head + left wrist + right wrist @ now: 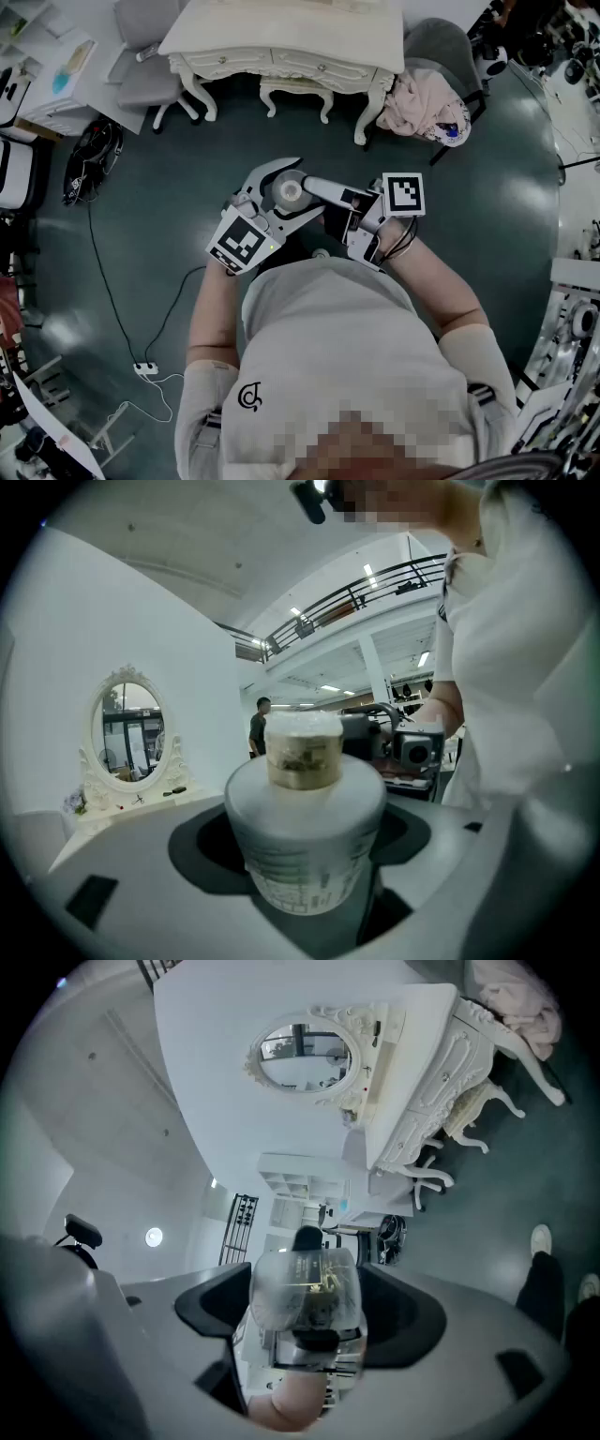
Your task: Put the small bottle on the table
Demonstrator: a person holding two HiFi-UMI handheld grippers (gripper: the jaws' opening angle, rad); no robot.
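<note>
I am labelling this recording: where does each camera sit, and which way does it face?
Head view: on the head, facing steeply down at the left gripper and right gripper; forearms and shirt show.
Left gripper view: on the left gripper, facing along jaws shut on the small bottle; shirt at right.
Right gripper view: on the right gripper, rolled sideways, the bottle between open jaws; perhaps their shoe at right.
Shared: all show the dressing table.

A lab-like hall, not a home: an ornate white table (281, 37) and mirror (129, 726) stand on a bare floor (497, 197) with loose cables (98, 272), under a mezzanine railing (356, 591).
</note>
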